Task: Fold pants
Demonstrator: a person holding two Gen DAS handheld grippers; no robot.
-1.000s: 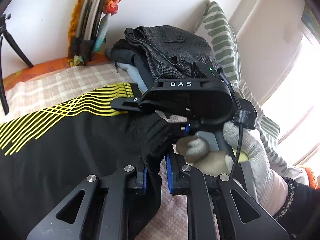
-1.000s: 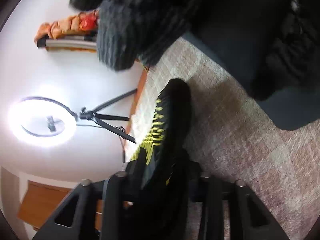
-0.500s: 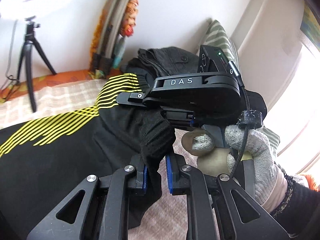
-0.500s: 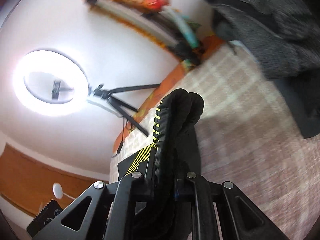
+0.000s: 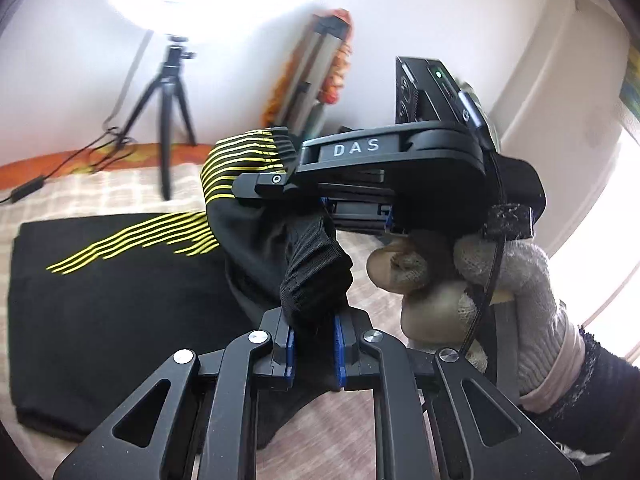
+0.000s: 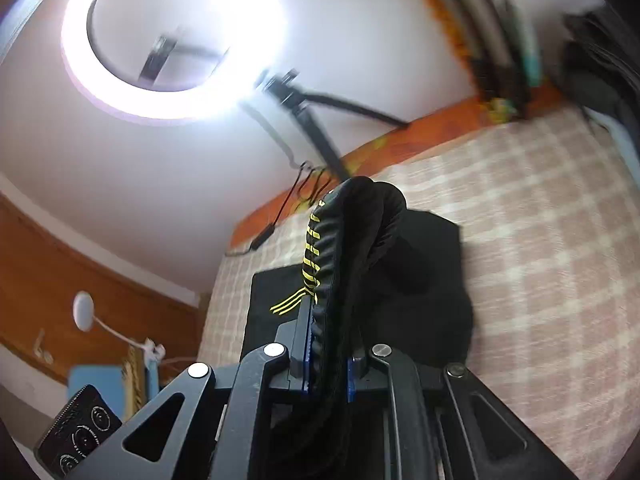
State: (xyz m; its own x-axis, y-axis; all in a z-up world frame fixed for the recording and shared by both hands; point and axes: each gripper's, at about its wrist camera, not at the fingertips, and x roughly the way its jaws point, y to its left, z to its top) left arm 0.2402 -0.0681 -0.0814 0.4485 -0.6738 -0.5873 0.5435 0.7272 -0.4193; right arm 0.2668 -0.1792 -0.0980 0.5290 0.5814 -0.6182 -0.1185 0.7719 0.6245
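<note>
you are in the middle of a fold: both grippers have one end of the pants pinched and raised off the bed, and the rest of the garment lies flat on the checked cover toward the tripod.

your left gripper is nearly closed, its blue pads clamped on a bunched black edge of the cloth that stands up between them. your right gripper is also almost shut. its jaws have just been closing, and the ribbed edge with the yellow stripes is squeezed between the pads, curling over above them. in the left view the right gripper sits just ahead and to the right, held by your gloved hand, with the striped corner draped over its tip.

the lifted part looks like one end of the pants, though i cannot tell whether it is the waist or the cuffs.

my reading of the next move: carry both pinched corners together across the flat part toward its far edge, near the tripod. keep the two grippers level with each other so the fold line stays straight, and hold the grip firm until the edges line up, because the cloth is bunched and could slide. then lower it and let go.
</note>
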